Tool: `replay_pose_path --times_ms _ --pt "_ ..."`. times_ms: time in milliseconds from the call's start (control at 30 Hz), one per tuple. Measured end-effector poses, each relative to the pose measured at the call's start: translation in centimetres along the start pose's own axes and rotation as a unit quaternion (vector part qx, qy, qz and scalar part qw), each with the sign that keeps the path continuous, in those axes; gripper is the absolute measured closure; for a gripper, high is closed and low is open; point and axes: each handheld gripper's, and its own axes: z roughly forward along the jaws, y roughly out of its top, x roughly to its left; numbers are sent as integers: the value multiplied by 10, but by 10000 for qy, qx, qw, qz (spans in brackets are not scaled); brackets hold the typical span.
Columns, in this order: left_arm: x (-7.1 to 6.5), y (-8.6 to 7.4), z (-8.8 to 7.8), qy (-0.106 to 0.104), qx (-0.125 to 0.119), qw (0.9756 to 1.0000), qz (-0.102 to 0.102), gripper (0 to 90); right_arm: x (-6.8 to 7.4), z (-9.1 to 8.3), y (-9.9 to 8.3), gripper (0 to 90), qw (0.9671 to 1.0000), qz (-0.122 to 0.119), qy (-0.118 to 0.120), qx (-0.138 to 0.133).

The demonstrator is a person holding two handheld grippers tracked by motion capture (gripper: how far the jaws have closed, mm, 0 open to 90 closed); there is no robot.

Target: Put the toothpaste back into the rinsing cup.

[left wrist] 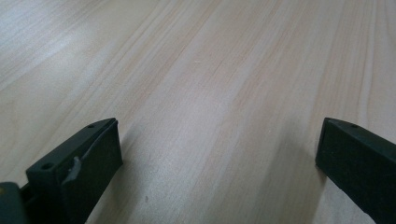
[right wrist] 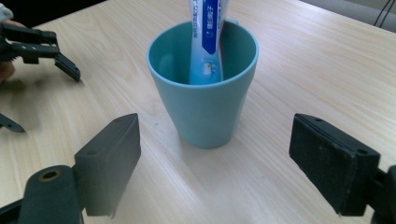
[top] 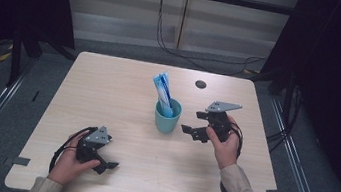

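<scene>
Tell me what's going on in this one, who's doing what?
A person sits at a wooden table with a two-jaw gripper in each hand. The right gripper has its jaws open, aimed at a teal cup that stands upright near the table's middle, not yet touching it. A blue and white tube stands in the cup, sticking out above the rim. The left gripper is open and holds nothing, low over bare table near the front edge.

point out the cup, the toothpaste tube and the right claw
cup (right wrist: pixel 205 112), right gripper view, front of its outer wall
toothpaste tube (top: pixel 163 88), high view, upper part above the cup
right claw (top: pixel 191 121), high view, midway between its tips
</scene>
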Motion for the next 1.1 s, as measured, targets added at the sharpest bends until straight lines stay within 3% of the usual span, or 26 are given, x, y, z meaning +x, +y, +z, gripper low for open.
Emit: replay_pose_path --times_ms 1100 --pt "0 0 0 0 -2 10000 0 0 5 -7 -34 163 9986 -233 -5 470"
